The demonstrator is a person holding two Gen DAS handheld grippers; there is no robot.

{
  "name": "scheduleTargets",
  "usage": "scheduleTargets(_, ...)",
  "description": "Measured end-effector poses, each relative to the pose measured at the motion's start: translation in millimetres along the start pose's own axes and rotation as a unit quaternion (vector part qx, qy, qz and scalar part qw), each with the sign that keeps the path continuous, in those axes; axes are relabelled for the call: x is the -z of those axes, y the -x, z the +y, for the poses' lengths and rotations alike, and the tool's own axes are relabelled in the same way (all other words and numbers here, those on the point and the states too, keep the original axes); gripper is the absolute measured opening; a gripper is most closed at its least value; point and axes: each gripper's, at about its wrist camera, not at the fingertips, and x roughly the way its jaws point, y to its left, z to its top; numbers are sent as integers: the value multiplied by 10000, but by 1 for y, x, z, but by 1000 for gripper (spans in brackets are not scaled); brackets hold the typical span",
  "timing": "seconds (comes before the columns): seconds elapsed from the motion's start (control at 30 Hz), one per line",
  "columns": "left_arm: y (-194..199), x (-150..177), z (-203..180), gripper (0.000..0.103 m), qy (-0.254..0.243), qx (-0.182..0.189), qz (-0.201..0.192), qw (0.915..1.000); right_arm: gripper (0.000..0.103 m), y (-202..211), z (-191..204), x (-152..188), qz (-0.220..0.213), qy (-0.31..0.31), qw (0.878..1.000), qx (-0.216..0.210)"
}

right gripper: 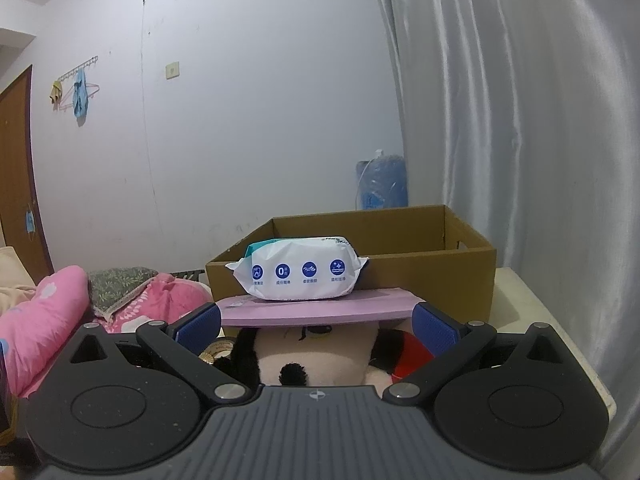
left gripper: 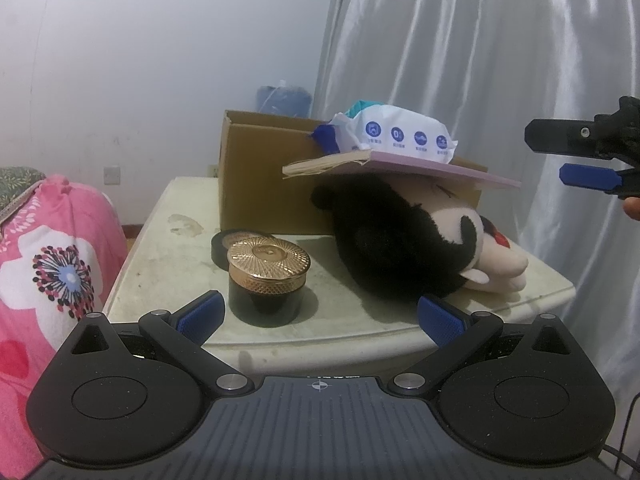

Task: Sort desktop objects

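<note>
A black and cream plush mouse (left gripper: 384,248) lies on the pale table (left gripper: 180,240). A thin pink book (left gripper: 440,168) rests flat on the plush, with a white pack of wet wipes (left gripper: 400,134) on top of the book. A dark jar with a gold lid (left gripper: 266,280) stands at the front left, and a black round item (left gripper: 222,246) sits behind it. My left gripper (left gripper: 320,304) is open at the table's front edge, just right of the jar. My right gripper (right gripper: 318,328) is open, level with the book (right gripper: 320,306) and above the plush (right gripper: 320,356). It also shows as the right gripper (left gripper: 542,156) at the far right.
An open cardboard box (left gripper: 256,184) stands at the back of the table, behind the stack. Pink flowered bedding (left gripper: 52,264) lies to the left of the table. A grey curtain (left gripper: 480,60) hangs to the right. A blue wrapped roll (right gripper: 382,184) stands behind the box.
</note>
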Motion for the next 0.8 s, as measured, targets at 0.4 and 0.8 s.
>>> scheduleTargets(0.4,-1,2,1,103,-3,1,18,10000,103,-2,0,0,17,12,10000,9)
scheduleTargets(0.8,-3,2,-1,103,-22,6,19,10000,103,-1,0,1,19,16,10000,17)
